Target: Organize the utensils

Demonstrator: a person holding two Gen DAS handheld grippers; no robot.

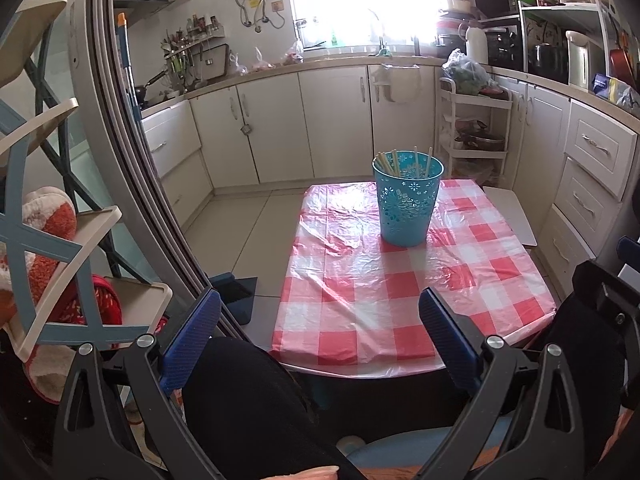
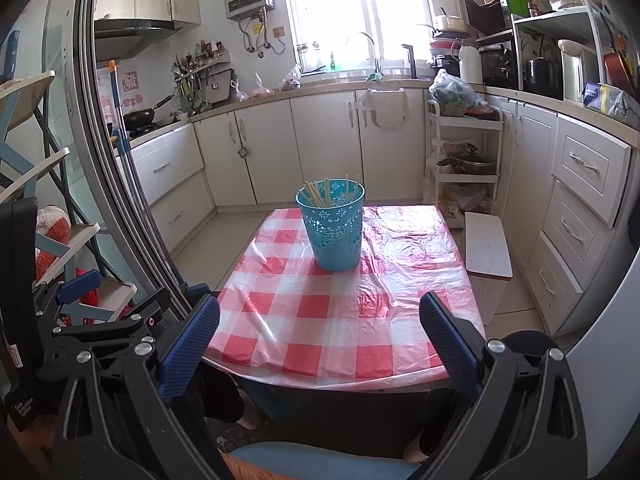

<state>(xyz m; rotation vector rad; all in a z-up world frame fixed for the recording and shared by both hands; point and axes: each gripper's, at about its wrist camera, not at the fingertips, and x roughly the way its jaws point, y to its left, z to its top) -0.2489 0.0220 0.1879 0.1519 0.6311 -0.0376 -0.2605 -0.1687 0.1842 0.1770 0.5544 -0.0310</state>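
Note:
A turquoise perforated holder (image 1: 407, 200) (image 2: 332, 226) stands upright toward the far end of a small table (image 1: 360, 312) (image 2: 304, 320) covered in red-and-white check plastic. Several pale wooden chopsticks (image 1: 394, 162) (image 2: 318, 194) stick up inside it. My left gripper (image 1: 318, 304) is open and empty, held back over the table's near left edge. My right gripper (image 2: 320, 312) is also open and empty, hovering at the near edge, well short of the holder. The left gripper's body (image 2: 100, 320) shows at the left of the right wrist view.
A person's dark-clothed knee (image 1: 248, 400) sits below the near table edge. A white stool (image 2: 486, 248) stands right of the table, with a white tiered cart (image 2: 464, 160) behind it. A shelf rack (image 1: 60, 240) and a grey door frame (image 1: 132, 160) are on the left. Kitchen cabinets (image 2: 320, 144) line the back.

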